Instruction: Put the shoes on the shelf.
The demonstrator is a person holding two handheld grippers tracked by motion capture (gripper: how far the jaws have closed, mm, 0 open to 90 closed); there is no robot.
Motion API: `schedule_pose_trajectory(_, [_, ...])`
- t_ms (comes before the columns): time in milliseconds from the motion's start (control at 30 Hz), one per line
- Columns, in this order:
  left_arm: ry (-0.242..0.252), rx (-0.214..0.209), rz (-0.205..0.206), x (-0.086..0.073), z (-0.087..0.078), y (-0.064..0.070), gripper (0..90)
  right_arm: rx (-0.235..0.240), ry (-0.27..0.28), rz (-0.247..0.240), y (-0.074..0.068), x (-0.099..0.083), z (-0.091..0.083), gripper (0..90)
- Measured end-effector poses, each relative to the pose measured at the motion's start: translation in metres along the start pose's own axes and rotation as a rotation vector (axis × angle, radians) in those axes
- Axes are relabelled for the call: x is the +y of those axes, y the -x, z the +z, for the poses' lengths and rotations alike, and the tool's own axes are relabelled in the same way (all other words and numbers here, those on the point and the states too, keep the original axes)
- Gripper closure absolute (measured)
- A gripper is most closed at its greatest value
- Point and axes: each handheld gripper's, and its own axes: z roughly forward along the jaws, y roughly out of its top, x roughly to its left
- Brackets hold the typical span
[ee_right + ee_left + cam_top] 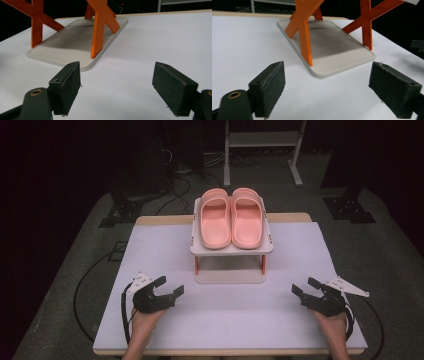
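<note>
— So, what are the two grippers doing?

— Both are resting low over the white table (150, 255), nearer the person than the rack. The left gripper (169, 287) is gaping wide with nothing between its jaws, and the right gripper (303, 286) is doing likewise, also empty.

— And the pink slippers (231, 216)?

— They are sitting side by side on the top shelf of the small rack (231, 248), toes pointing away, well apart from both grippers. The rack's orange legs (304, 37) are standing on its grey base plate (332, 50).
</note>
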Motion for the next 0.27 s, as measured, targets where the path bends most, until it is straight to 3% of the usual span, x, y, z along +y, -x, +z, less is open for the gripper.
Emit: schedule_pose_trajectory(267, [-0.033,-0.012,0.017,-0.0133,0.0024,0.0005,11.0,0.022,0.023,0.012,0.0002,-0.011,-0.01,20.8])
